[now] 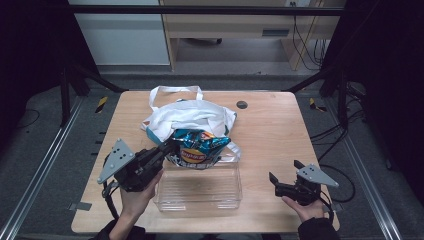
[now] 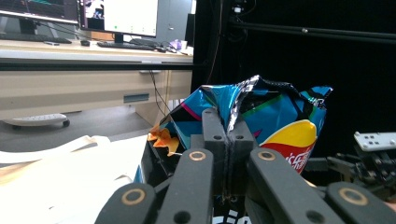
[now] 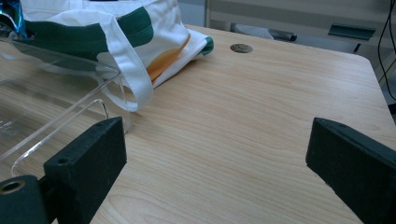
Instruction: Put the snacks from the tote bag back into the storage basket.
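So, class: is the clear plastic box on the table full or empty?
Empty. The clear box shows only bare table through its walls; the chip bag, pinched in the left gripper, hangs at its far rim.

Black grippers (image 1: 172,146), grey triangular plates, dark sleeves.

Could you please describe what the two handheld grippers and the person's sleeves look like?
Both the left gripper and the right gripper are black, each topped by a grey three-cornered plate dotted with small holes. Their fingers are blocky black pads on linkages with brass-ringed pivots. A black cable trails from the left one. The sleeves are dark.
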### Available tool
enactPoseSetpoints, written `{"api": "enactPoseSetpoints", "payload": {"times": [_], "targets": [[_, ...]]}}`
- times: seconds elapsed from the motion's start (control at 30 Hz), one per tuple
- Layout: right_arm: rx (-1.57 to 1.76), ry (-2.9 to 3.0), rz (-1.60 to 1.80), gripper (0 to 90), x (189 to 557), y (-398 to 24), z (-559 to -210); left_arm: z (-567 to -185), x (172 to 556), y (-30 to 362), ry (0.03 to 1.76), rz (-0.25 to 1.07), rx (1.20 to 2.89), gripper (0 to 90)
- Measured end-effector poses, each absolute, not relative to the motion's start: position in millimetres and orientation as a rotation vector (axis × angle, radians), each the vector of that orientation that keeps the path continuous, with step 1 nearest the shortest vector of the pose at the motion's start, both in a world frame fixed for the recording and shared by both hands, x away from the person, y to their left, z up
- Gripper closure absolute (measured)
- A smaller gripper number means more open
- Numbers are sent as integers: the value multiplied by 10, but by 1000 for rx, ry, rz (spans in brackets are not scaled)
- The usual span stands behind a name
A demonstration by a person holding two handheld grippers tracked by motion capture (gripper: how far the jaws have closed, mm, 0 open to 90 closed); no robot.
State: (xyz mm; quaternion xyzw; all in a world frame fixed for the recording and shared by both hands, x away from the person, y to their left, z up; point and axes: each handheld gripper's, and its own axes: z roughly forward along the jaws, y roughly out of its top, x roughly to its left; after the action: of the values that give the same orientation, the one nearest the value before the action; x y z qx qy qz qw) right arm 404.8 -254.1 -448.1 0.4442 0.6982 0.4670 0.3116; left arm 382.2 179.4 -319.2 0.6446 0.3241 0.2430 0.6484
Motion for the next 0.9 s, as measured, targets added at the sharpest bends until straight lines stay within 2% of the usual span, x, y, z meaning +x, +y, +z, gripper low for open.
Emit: {"api": "enactPoseSetpoints", "payload": {"times": [0.4, 0.9], "targets": [[1177, 1841, 1232, 54, 4043, -2542, -4478, -3332, 3681, 1797, 745, 527, 1504, 896], [1173, 1846, 1228, 54, 4049, -2537, -4486, -3616, 3826, 1731, 818, 475, 1564, 896]]}}
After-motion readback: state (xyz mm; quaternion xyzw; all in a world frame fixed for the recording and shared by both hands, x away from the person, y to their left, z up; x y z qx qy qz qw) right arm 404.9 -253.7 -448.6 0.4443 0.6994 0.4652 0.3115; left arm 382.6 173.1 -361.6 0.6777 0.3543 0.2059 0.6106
